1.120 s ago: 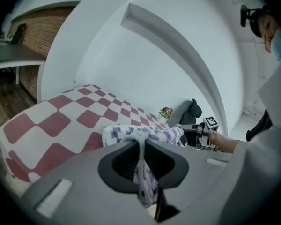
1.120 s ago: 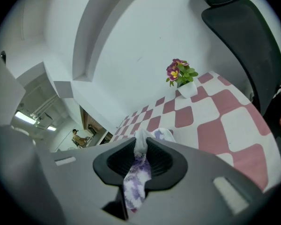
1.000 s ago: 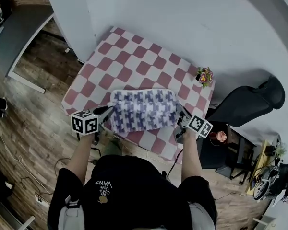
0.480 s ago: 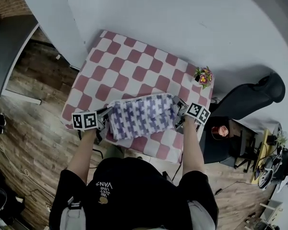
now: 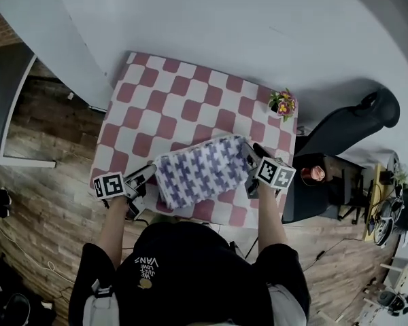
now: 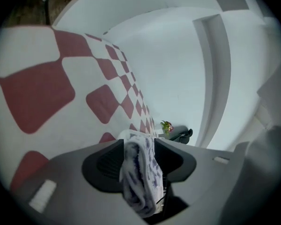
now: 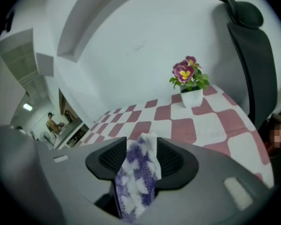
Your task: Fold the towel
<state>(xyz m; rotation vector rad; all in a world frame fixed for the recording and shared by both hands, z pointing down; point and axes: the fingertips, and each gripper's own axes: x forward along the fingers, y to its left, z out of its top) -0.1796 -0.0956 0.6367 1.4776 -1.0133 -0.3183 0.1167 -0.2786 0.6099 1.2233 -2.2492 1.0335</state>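
The folded towel (image 5: 200, 172) lies on the checked table (image 5: 168, 95), near our edge of it. Our left gripper (image 5: 147, 176) and right gripper (image 5: 250, 156) have just been opening. We see both sets of jaws apart, a towel end loose between each.

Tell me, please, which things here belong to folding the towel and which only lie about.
Job: towel; left tongs and right tongs, both just opening, towel edge inside each; checked table.
Lying about: flower pot; black chair.
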